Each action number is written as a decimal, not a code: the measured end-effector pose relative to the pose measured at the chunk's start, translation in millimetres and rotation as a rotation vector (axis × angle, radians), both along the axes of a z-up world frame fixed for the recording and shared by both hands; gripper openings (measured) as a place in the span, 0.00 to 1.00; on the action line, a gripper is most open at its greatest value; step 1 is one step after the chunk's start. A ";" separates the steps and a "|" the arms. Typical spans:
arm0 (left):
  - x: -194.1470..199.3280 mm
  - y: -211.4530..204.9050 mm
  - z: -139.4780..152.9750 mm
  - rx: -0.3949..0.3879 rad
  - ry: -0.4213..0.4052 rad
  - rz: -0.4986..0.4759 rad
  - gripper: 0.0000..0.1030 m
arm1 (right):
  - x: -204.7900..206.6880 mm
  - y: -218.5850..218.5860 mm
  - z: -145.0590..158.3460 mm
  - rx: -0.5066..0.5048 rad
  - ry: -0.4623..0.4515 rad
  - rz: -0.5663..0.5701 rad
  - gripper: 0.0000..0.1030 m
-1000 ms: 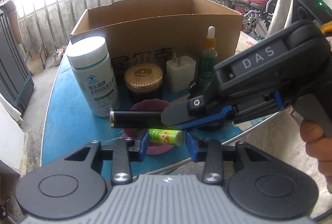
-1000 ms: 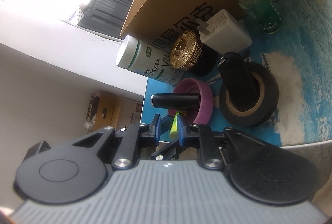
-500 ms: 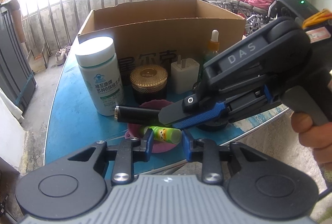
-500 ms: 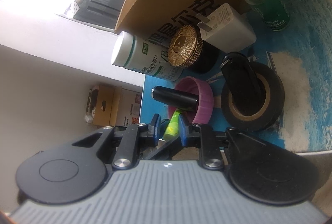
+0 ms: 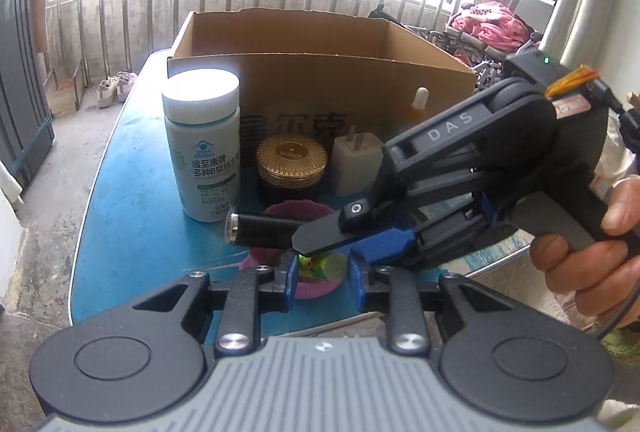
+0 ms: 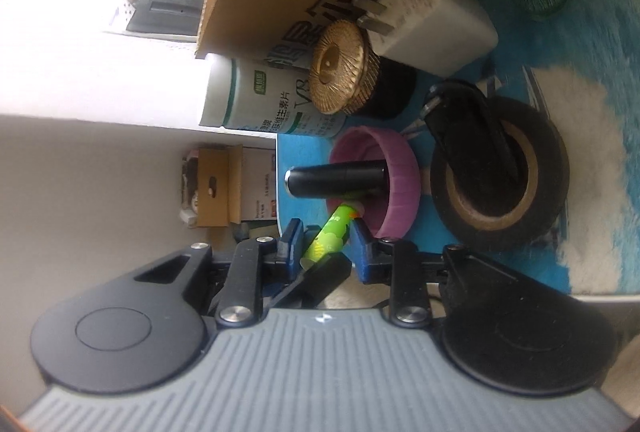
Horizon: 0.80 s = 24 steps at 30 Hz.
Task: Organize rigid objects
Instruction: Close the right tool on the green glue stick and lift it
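Fingers (image 5: 291,274) of the left gripper (image 5: 325,277), blue-padded, set partway apart and closely bracketing a green tube (image 5: 330,266) end to end. Firm contact with its ends impossible to confirm. Tube just above the near rim of a pink lid (image 5: 298,210), at the front edge of a blue table (image 5: 132,224).

From left to right across the table:
- Far left, a tall white bottle (image 5: 206,152) with a white cap and green label, upright.
- Behind it and spanning the back, an open cardboard box (image 5: 320,80) with dark printed characters on its front wall.
- Beside the bottle, a dark jar with a ribbed gold lid (image 5: 290,168), upright, just behind the pink lid.
- Across the pink lid, a black tube (image 5: 264,230) lying on its side, metal end pointing left.
- Next, a white plug charger (image 5: 354,168), prongs up, close against the box.
- Further right, a dropper bottle (image 5: 418,108) with an orange collar, mostly hidden in the left view.
- In the right wrist view, a roll of black tape (image 6: 500,184) lying flat beside the pink lid, with a dark object (image 6: 468,128) standing in its core.

Far right, reaching in over the lid, the right gripper (image 6: 326,250), held by the person's right hand (image 5: 588,252). Pads spread apart, straddling the green tube, with a sliver of space visible on either side.
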<state>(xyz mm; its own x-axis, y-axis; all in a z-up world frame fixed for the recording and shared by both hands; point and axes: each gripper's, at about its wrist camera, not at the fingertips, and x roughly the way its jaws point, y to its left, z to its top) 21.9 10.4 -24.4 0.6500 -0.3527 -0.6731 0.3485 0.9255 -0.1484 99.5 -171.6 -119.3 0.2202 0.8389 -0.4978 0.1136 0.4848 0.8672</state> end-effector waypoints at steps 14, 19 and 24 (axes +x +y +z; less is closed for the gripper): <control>7.0 6.3 -4.2 -0.023 0.035 0.013 0.30 | -3.2 2.1 -15.9 0.083 0.071 -0.031 0.24; 11.3 11.3 -5.0 -0.042 0.070 0.016 0.30 | -3.4 3.9 -20.5 0.097 0.075 -0.044 0.22; 12.9 11.1 -3.3 -0.029 0.083 0.020 0.31 | -5.8 3.1 -23.2 0.110 0.073 -0.048 0.22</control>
